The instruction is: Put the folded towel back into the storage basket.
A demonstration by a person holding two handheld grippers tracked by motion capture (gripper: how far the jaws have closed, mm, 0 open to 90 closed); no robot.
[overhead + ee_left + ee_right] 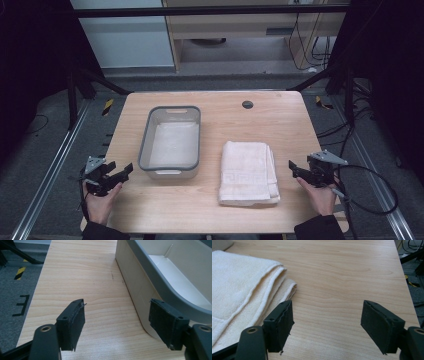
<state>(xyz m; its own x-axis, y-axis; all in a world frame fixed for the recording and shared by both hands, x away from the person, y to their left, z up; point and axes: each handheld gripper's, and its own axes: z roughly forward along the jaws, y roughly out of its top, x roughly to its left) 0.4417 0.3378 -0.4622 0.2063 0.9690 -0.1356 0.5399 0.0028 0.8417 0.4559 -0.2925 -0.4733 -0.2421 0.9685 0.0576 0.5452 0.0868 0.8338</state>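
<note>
Wooden table [210, 205] bears a folded towel [248, 172], long axis running near-to-far, beside each wide-open hand-held gripper [301, 171].

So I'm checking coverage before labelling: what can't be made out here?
- Folded cream towel: right gripper view's left edge crops it.
- Grey-rimmed white plastic tub: left gripper view's edges crop it.
- Small dark round mark on the wooden table: high view, too small to identify.

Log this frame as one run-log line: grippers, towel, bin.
left gripper: open, empty, beside bin | right gripper: open, empty, beside folded towel | towel flat on table | bin empty
</note>
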